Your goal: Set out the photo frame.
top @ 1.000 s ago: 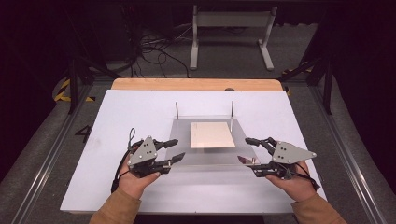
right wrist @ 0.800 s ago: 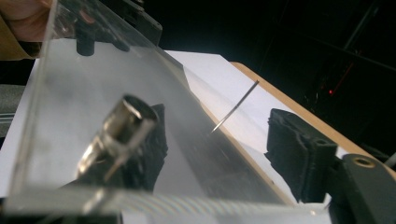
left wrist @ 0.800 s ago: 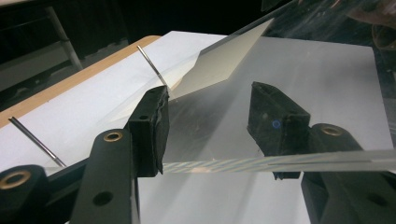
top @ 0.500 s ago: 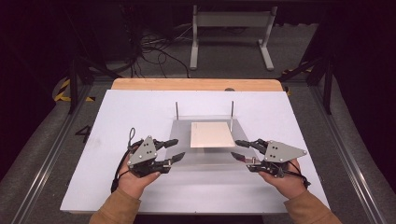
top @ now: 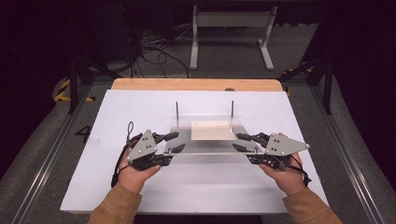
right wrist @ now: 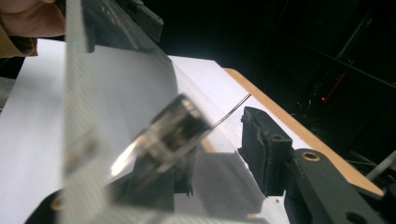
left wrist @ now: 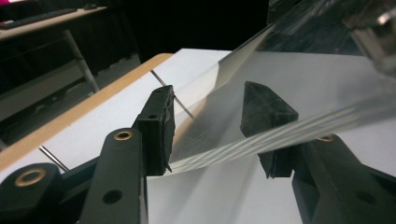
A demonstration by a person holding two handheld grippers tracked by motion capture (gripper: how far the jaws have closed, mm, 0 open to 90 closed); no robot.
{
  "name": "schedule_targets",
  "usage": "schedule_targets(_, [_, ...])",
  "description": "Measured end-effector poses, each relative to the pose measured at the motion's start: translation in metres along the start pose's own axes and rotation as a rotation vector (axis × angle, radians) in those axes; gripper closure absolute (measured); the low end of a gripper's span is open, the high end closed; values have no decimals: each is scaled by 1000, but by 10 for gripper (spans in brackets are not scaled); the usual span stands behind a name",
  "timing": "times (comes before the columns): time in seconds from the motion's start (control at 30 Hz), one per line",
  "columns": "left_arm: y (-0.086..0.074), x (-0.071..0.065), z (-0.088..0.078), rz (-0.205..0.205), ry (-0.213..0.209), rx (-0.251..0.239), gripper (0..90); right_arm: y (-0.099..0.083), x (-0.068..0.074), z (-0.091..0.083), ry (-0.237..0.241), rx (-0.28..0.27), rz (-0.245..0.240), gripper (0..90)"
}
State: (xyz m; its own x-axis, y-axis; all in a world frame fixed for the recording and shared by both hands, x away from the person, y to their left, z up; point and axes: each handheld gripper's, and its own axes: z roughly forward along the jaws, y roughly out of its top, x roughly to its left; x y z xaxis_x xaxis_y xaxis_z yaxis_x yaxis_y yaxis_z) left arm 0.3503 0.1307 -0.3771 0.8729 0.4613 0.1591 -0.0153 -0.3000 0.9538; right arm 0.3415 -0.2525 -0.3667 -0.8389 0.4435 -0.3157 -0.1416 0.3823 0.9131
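A clear acrylic plate [top: 205, 145] lies in the middle of the white table [top: 140, 107], with a tan square card [top: 212, 130] at its centre. Two thin metal rods [top: 177, 112] stand upright at its far edge. My left gripper [top: 177, 142] is at the plate's left end, open, with the plate's edge [left wrist: 219, 156] running between its jaws. At the right end my right gripper [top: 236, 142] is open around that edge too. In the right gripper view a clear round standoff [right wrist: 175, 126] on the plate hides most of one jaw.
A wooden strip [top: 196, 84] borders the table's far edge. Beyond it stand a white metal frame [top: 231, 32] and loose cables [top: 154, 46] on the dark floor. Metal rails [top: 46, 158] run along both sides of the table.
My right gripper has moved left, so its jaws now straddle the plate's right edge. The left gripper and the plate have stayed where they were.
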Motion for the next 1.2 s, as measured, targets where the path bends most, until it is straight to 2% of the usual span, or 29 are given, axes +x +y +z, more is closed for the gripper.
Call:
schedule_targets(0.1, [8,4,-1,0,9,-13,550,10,-6,-1,-26,-26,-15,616])
schedule_targets(0.13, [15,6,-2,4,22,-23,554,14,-7,-1,-34,-32,-21,617])
schedule_targets(0.3, [30,12,-5,18,67,-29,562,33,-16,-1,-50,-27,-53,639])
schedule_targets(0.53, [51,15,-16,38,77,-58,582,56,-20,-9,-63,-71,-91,657])
schedule_targets(0.57, [55,13,-18,40,76,-64,590,60,-21,-12,-69,-77,-76,656])
schedule_targets(0.67, [61,12,-22,38,77,-82,594,68,-22,-19,-45,-114,-25,673])
schedule_targets(0.83, [69,9,-32,-27,24,-114,592,82,-15,-30,-9,-169,13,698])
schedule_targets(0.93, [75,5,-39,-48,4,-131,604,88,-15,-35,30,-184,72,708])
schedule_targets(1.03, [78,4,-44,-77,-4,-127,613,90,-16,-35,57,-189,119,707])
schedule_targets(1.2, [74,9,-46,-134,-14,-108,615,92,-21,-28,87,-160,203,701])
